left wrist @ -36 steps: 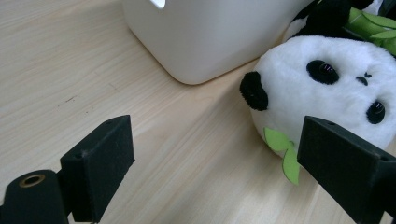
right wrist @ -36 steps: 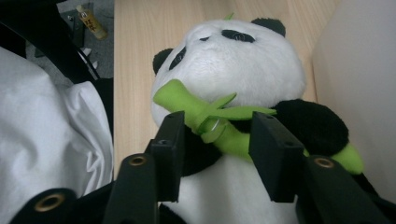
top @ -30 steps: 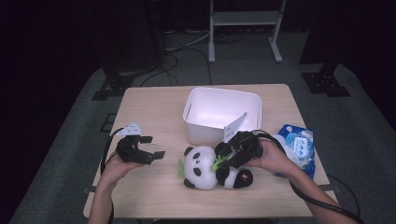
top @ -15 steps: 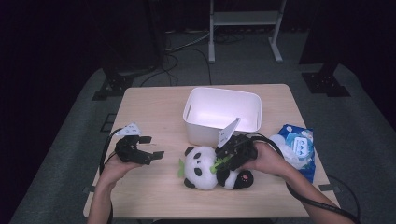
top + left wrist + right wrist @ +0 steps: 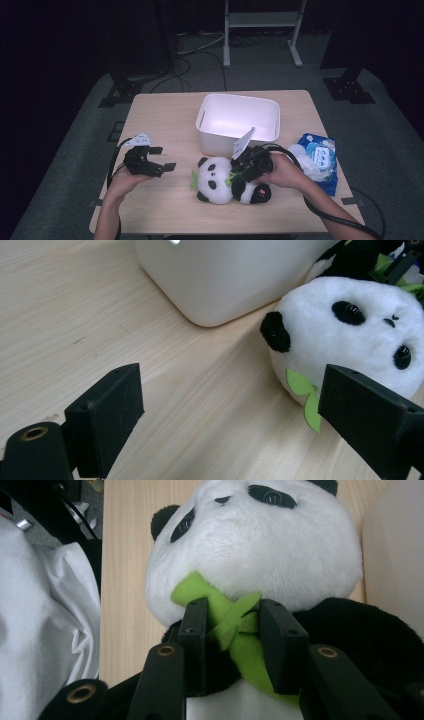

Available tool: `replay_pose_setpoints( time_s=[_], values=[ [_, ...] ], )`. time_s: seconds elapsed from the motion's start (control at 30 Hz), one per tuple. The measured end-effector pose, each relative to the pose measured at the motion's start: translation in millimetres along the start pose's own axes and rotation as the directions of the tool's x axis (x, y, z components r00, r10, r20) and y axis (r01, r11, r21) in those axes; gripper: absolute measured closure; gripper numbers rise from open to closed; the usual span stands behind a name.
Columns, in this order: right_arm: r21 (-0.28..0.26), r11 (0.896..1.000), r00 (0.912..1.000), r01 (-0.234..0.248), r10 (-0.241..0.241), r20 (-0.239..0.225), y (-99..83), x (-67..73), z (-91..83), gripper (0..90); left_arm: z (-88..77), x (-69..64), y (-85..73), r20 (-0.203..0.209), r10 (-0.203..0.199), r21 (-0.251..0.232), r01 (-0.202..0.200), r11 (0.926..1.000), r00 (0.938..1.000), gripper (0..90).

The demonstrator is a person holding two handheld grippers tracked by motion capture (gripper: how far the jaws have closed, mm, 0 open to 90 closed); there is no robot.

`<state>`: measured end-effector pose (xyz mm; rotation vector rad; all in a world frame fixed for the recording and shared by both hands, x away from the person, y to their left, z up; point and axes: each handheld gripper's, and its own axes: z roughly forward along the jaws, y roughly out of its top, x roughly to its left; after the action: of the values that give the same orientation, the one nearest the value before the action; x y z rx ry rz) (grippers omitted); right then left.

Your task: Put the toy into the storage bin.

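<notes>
A black-and-white plush panda [image 5: 216, 181] lies on its back near the table's front edge, head to the left, with green felt leaves at its neck [image 5: 227, 607]. My right gripper [image 5: 240, 174] comes in from the right over its chest. Its jaws have just been closing and now pinch the green felt and the black plush [image 5: 234, 625]. My left gripper [image 5: 163, 158] hovers open to the panda's left, with bare table between its jaws [image 5: 232, 400]. The panda's face [image 5: 350, 330] lies just beyond it.
A white plastic bin [image 5: 237, 145] stands behind the panda at mid-table, and its wall [image 5: 225, 280] is close ahead in the left gripper view. A blue wipes packet [image 5: 320, 152] lies at the right edge. The wooden tabletop [image 5: 160, 115] is bare at the left.
The right gripper has pressed slightly down and left onto the panda's chest. The left hand and gripper have stayed put.
</notes>
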<state>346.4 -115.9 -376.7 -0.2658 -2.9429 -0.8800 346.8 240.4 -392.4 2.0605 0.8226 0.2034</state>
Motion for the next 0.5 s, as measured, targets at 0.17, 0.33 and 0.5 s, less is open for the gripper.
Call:
replay_pose_setpoints(
  time_s=[0.17, 0.33, 0.5],
  values=[
    [0.009, 1.000, 1.0000, -0.002, 0.002, 0.003, 1.3, 1.9, 0.2, 66.6, 1.0, 0.5, -0.4, 0.000, -0.002, 0.004, 0.002, 1.0000, 1.0000, 9.6],
    [0.009, 1.000, 1.0000, -0.006, 0.006, 0.000, 1.5, 3.2, 0.6, 65.7, 1.2, 0.2, -0.4, 0.000, -0.002, 0.003, 0.002, 1.0000, 1.0000, 9.6],
    [0.016, 1.000, 1.0000, -0.004, 0.004, -0.006, 2.3, 4.2, 0.6, 68.1, 1.7, 0.9, -1.9, 0.001, -0.005, 0.007, 0.005, 1.0000, 1.0000, 9.6]
  ],
)
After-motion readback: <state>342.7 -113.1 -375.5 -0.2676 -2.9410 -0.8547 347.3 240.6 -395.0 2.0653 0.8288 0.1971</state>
